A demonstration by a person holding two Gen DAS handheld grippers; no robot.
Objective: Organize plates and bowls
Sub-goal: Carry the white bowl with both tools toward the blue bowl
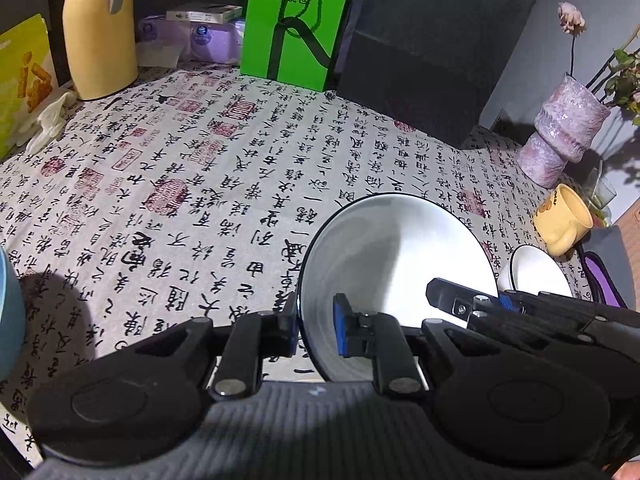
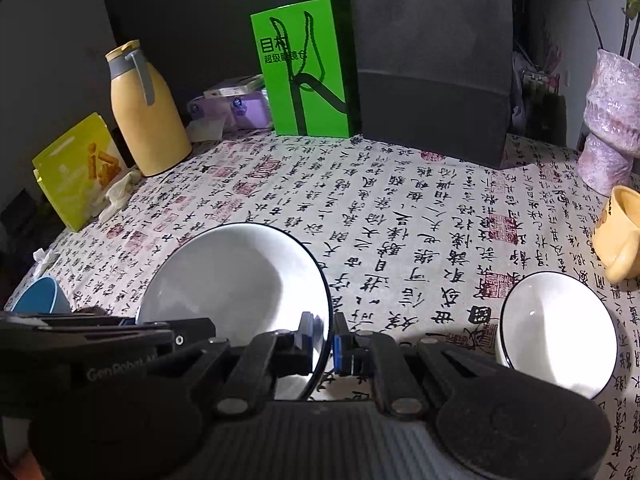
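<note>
Left tool (image 1: pixel 316 330): jaws narrow, clamped on the left rim of a large white plate (image 1: pixel 394 264) with a dark edge; one blue pad sits inside the rim, the other outside. Right tool (image 2: pixel 325 342): jaws likewise narrow, gripping the opposite, right rim of the same plate. In the left wrist view the right tool appears at the plate's far edge. The plate hangs between the two tools, tilted, over the worktop (image 1: pixel 200 184), which carries a cloth printed with black calligraphy and red seals.

A small white bowl (image 2: pixel 556 332) with a dark rim rests on the cloth to the right of the plate, apart from it. A yellow mug (image 2: pixel 620 232) lies tipped beyond the bowl, near a pink vase (image 2: pixel 612 120) holding flower stems. A blue cup (image 2: pixel 38 300) stands at the left edge.

Along the back of the worktop: a yellow flask (image 2: pixel 146 112), a yellow snack packet (image 2: pixel 80 168), purple tissue packs (image 2: pixel 232 110), a green paper bag (image 2: pixel 304 68) and a dark paper bag (image 2: pixel 432 64).
</note>
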